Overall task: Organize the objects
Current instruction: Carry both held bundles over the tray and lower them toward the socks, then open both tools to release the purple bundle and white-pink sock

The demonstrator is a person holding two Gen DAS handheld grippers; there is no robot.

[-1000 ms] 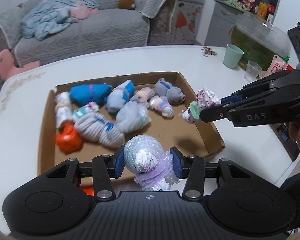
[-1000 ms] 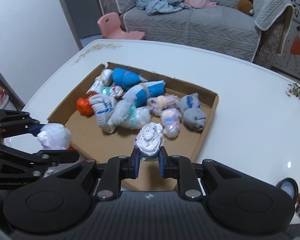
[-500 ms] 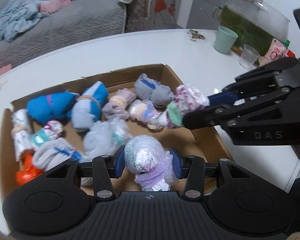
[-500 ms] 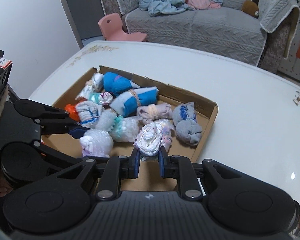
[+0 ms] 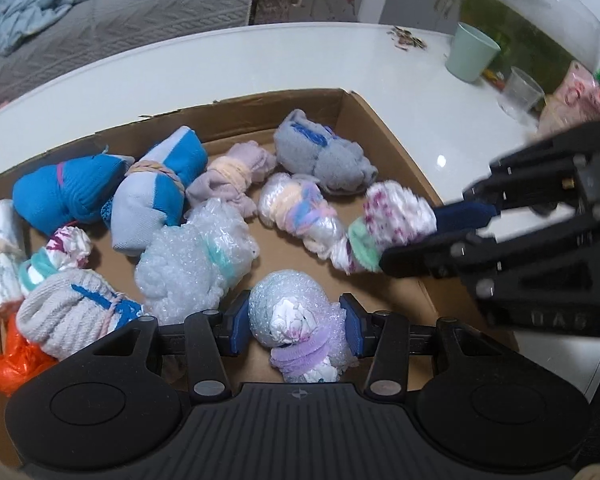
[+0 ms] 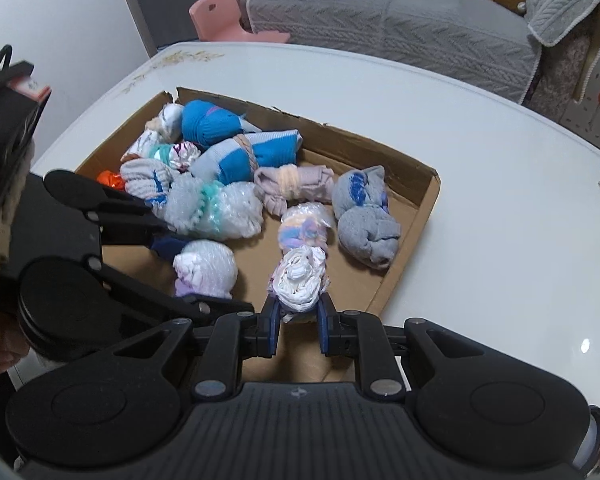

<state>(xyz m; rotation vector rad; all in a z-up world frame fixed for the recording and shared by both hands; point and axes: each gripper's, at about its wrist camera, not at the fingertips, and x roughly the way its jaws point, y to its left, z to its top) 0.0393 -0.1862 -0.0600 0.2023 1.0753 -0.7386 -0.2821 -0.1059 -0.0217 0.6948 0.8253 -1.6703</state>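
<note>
Left hand-held gripper [image 5: 294, 330]: clamped on a bubble-wrapped bundle [image 5: 296, 324], now low over the cardboard box [image 5: 396, 152] floor, near edge.
Right hand-held gripper [image 6: 298, 322]: closed on a white speckled roll [image 6: 298, 276], now inside the right wall, just beside the pastel roll [image 5: 296, 210].
Change: a second ago both bundles hung near the box's edges; both have moved in.
Meaning: likely ready to release; packing well along.
Tabletop [image 6: 500, 200]: carries the box.

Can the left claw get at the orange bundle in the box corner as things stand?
Probably not. The left claw is shut on a bubble-wrapped bundle, so it has no free grip. The orange bundle is also partly tucked under the grey knit roll in the cardboard box.
</note>
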